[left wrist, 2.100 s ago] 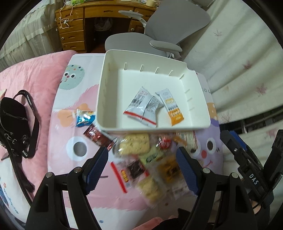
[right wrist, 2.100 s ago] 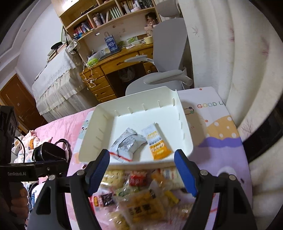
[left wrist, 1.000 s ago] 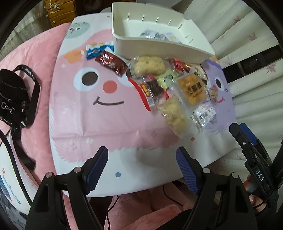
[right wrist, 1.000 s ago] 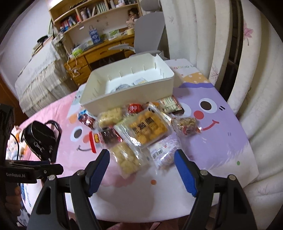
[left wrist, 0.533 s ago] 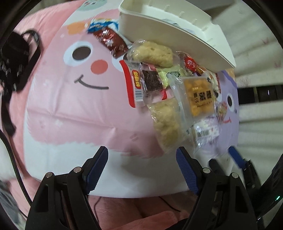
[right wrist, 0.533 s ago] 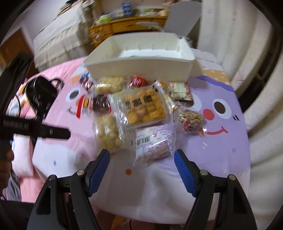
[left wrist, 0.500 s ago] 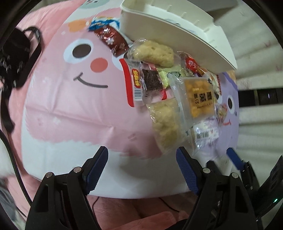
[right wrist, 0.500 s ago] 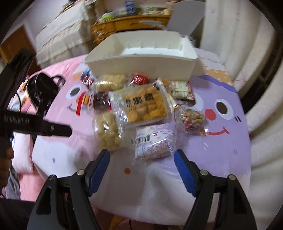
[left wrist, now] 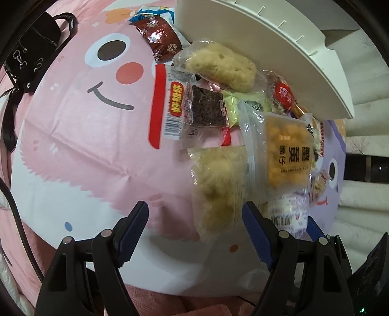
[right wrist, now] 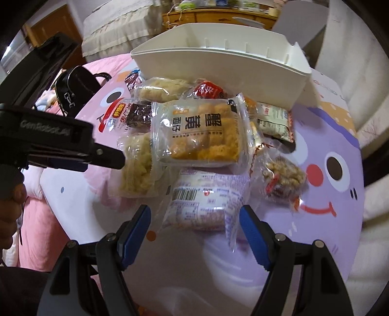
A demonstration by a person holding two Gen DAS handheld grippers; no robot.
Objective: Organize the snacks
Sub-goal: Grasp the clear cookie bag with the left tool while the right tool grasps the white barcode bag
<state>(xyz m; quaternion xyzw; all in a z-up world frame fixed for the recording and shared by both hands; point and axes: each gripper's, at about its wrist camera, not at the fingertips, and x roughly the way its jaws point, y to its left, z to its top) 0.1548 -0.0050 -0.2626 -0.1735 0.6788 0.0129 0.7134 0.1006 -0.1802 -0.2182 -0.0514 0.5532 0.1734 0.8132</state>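
A pile of wrapped snacks lies on a cartoon-face mat in front of a white bin [left wrist: 279, 46], which also shows in the right wrist view [right wrist: 218, 53]. My left gripper [left wrist: 194, 228] is open, low over the near end of a pale crispy snack pack [left wrist: 216, 189]. My right gripper [right wrist: 194, 228] is open just before a white barcode pack [right wrist: 201, 204]. An orange cracker pack [right wrist: 201, 136] lies behind it, and it also shows in the left wrist view [left wrist: 287, 153]. The left gripper body [right wrist: 60, 145] shows at the left of the right wrist view.
A seaweed pack with a red stripe [left wrist: 184, 109], a dark red wrapper [left wrist: 160, 39] and a small nut bag [right wrist: 282, 177] lie around the pile. A black bag [left wrist: 26, 56] sits left of the mat. A wooden desk [right wrist: 218, 12] stands behind.
Both grippers have dropped down and closer to the snack pile. The bin's inside has passed out of sight. Both grippers stay open.
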